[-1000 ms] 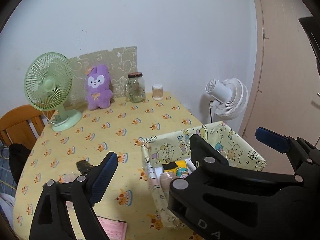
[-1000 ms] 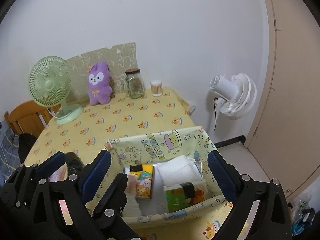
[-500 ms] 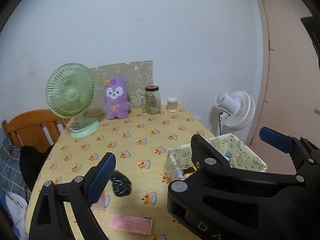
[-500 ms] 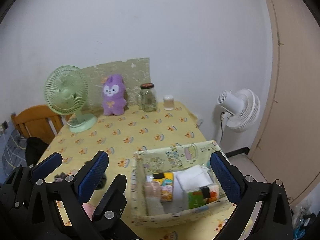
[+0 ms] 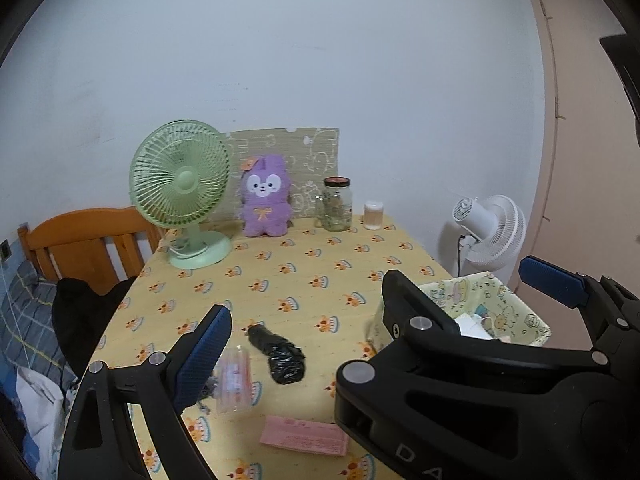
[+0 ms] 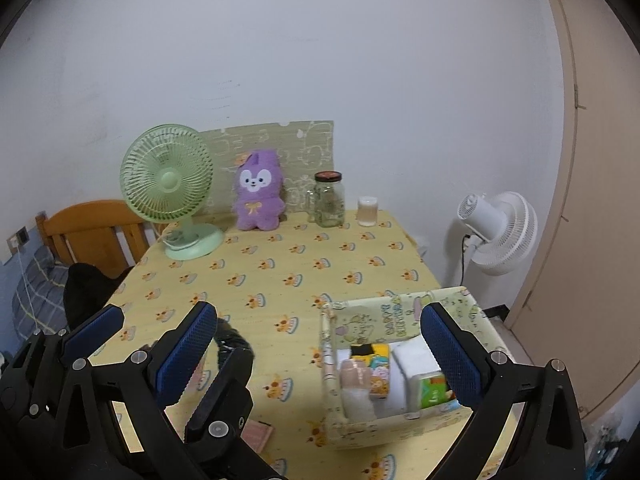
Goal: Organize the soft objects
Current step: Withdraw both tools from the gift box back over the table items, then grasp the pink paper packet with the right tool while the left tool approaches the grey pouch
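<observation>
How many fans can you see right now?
2. A green fan stands on the table's far left corner beside the purple plush toy. A white fan stands on the floor past the table's right edge. Others may be out of view.

The left claw (image 5: 376, 304) is hanging wide open above the counter's (image 5: 304, 276) near edge, where a black bundle (image 5: 278, 354), a clear packet (image 5: 234, 380) and a pink packet (image 5: 304, 435) are lying.

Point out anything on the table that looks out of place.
Three soft items lie loose outside the fabric bin: a black bundle, a clear packet and a pink pack. Nothing looks spilled or damaged.
</observation>
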